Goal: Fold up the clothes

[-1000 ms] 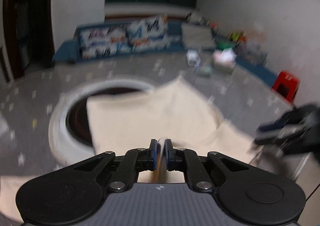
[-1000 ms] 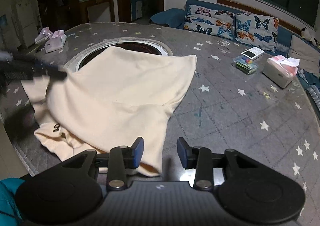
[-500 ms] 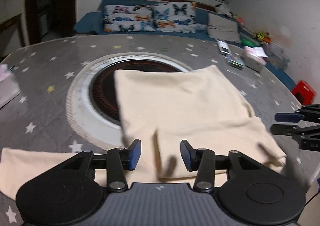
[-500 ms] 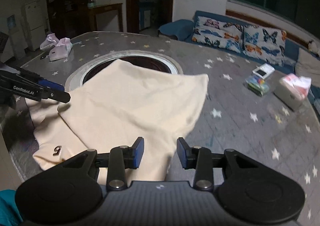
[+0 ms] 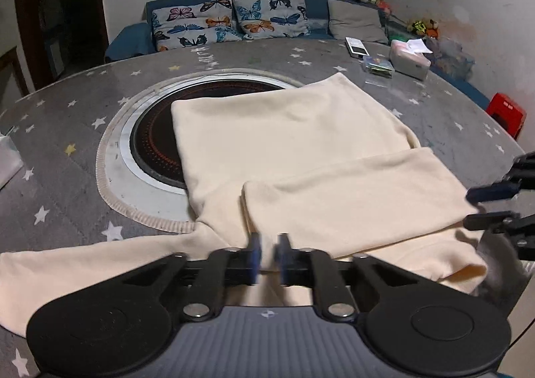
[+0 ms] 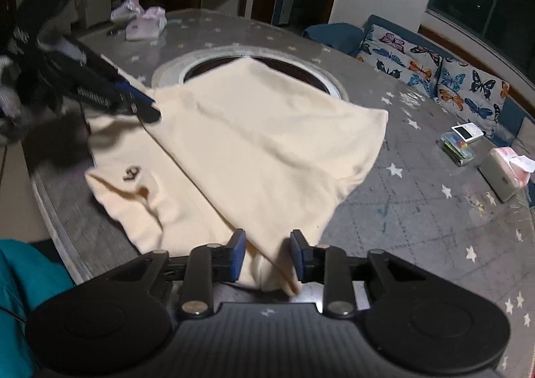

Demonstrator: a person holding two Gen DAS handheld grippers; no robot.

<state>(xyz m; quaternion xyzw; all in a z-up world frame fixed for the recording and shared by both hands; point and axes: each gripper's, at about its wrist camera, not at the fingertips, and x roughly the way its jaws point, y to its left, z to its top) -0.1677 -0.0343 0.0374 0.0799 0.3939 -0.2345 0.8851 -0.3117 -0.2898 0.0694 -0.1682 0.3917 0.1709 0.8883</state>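
The cream shirt (image 5: 287, 144) lies flat on the grey starred table (image 5: 67, 130), partly over the round dark inset (image 5: 153, 130) at the table's middle. Its body runs lengthwise from the near table edge, where both grippers are, toward the sofa (image 5: 234, 23) side, so the far straight edge points at the cushions. One sleeve (image 5: 351, 197) is folded across the near part of the body, its long axis running sideways toward the right gripper. The other sleeve (image 5: 83, 264) stretches flat to the left along the near edge. In the right wrist view the shirt (image 6: 267, 144) shows a small dark mark (image 6: 132, 172) near the collar end, which lies close to the table rim.

The left gripper (image 5: 267, 252) sits low over the near part of the shirt, just by the folded sleeve's end. Its blue pads are blurred and stand a narrow gap apart with cloth seen between them; whether they pinch it I cannot tell. The right gripper (image 6: 267, 252) has its jaws spread, with a fold of the shirt's edge lying between them and no pad pressed on it.

Farther out on the table sit a tissue box (image 5: 409, 58), a small clear case (image 5: 378, 65) and a white device (image 5: 357, 45). A red stool (image 5: 506, 114) stands beyond the table rim at right.
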